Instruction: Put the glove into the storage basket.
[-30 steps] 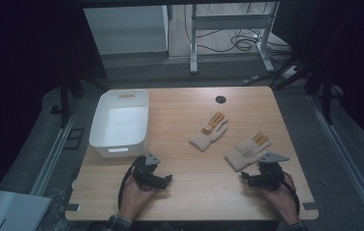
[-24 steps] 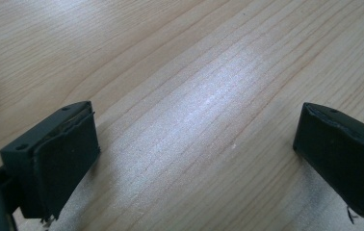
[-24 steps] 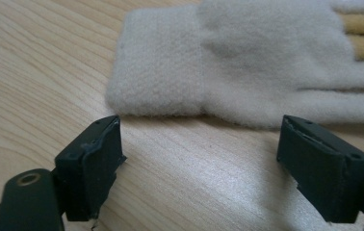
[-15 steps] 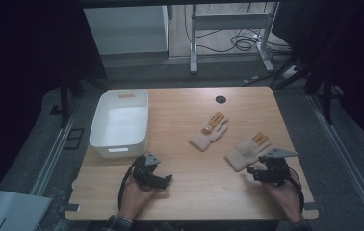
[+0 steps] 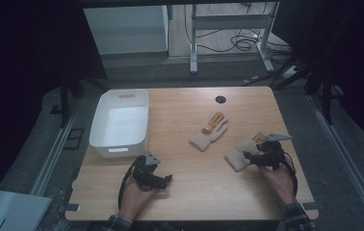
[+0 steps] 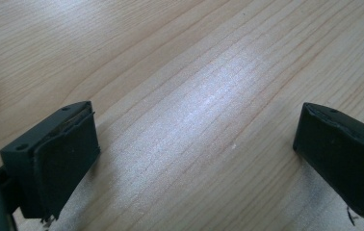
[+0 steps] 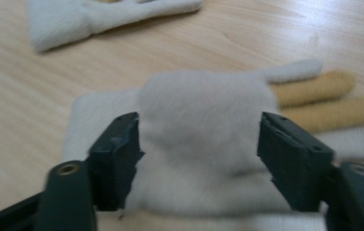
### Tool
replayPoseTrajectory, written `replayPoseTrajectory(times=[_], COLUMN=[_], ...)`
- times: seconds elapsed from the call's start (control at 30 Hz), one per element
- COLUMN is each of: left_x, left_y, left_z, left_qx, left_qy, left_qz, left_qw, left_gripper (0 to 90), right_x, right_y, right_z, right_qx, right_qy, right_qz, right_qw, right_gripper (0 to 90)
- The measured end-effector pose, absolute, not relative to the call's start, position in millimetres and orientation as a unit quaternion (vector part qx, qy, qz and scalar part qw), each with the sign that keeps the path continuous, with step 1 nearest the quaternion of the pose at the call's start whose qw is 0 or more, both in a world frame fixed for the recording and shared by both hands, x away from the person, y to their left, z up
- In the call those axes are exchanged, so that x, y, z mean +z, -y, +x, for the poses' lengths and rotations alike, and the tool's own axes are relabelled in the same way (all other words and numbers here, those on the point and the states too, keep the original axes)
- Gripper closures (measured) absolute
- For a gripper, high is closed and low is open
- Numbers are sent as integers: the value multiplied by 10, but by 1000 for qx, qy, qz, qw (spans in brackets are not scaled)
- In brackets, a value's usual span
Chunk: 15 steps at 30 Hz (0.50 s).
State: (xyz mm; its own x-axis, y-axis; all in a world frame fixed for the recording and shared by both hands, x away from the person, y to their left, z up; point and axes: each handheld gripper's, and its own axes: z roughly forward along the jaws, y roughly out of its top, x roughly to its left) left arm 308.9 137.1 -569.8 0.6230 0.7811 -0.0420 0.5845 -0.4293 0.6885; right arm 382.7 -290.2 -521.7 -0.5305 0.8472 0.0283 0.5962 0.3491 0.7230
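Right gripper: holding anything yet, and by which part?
Nothing held yet. The right gripper is open, jaws straddling the near glove at its palm; the left gripper is open over bare table.

Light wood-grain table (image 5: pixel 185 144), round black grommet (image 5: pixel 220 99) near the far edge, with a white bin (image 5: pixel 120 123) at its left, one cream-and-orange glove (image 5: pixel 209 131) lying flat mid-table, and a second glove (image 5: pixel 241 154) at the right, well apart from the bin.
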Motion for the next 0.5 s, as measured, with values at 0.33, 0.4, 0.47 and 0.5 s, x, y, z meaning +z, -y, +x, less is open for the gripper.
replayPoseTrajectory(times=[0.33, 0.4, 0.47, 0.5], left_x=[-5698, -5698, -5698, -5698], left_y=[-1371, -1371, -1371, -1371], left_z=[3090, 3090, 3090, 3090], left_qx=[144, 144, 144, 144], left_qy=[-409, -409, -409, -409], left_qz=[833, 833, 833, 833], left_qw=[342, 342, 342, 342], left_gripper=[18, 18, 18, 18], right_x=[-5351, -5360, -5367, -5369], right_y=[2689, 2683, 2687, 2693], right_z=[4049, 4039, 4026, 4020], right_qx=[303, 303, 305, 307], right_qy=[-822, -825, -825, -825], right_qz=[435, 427, 426, 425], right_qw=[208, 212, 211, 211], right_gripper=[390, 478, 525, 541])
